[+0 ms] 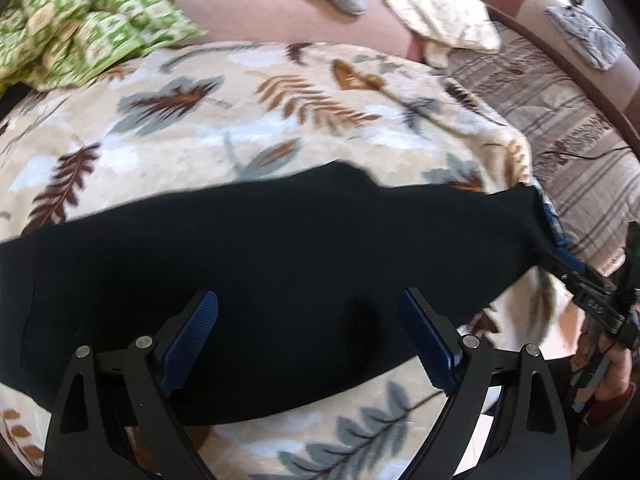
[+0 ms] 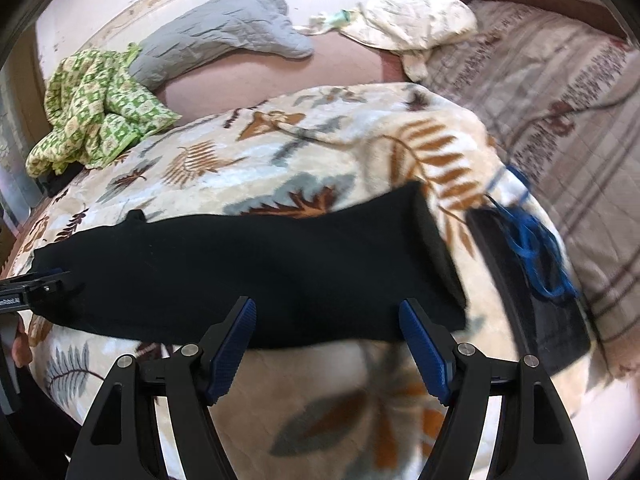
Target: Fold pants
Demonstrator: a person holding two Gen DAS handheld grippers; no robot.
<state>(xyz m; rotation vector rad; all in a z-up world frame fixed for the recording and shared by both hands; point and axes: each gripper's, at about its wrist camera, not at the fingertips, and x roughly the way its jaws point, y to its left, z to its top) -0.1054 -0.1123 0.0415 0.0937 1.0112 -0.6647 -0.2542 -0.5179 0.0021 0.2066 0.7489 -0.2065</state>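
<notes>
Black pants [image 1: 260, 264] lie flat in a long band across a leaf-print blanket [image 1: 200, 120] on a bed. My left gripper [image 1: 308, 300] is open and empty, its blue pads over the middle of the pants. My right gripper [image 2: 326, 308] is open and empty at the near edge of the pants [image 2: 240, 264], close to their right end. In the left wrist view the right gripper [image 1: 560, 256] shows at the pants' right end. In the right wrist view the left gripper [image 2: 52, 280] shows at their left end.
A green patterned cloth [image 2: 100, 108], a grey quilted cloth [image 2: 224, 28] and a cream cloth [image 2: 412, 16] lie at the back of the bed. A striped bedspread [image 2: 560, 120] and blue yarn on a dark item [image 2: 536, 248] are at the right.
</notes>
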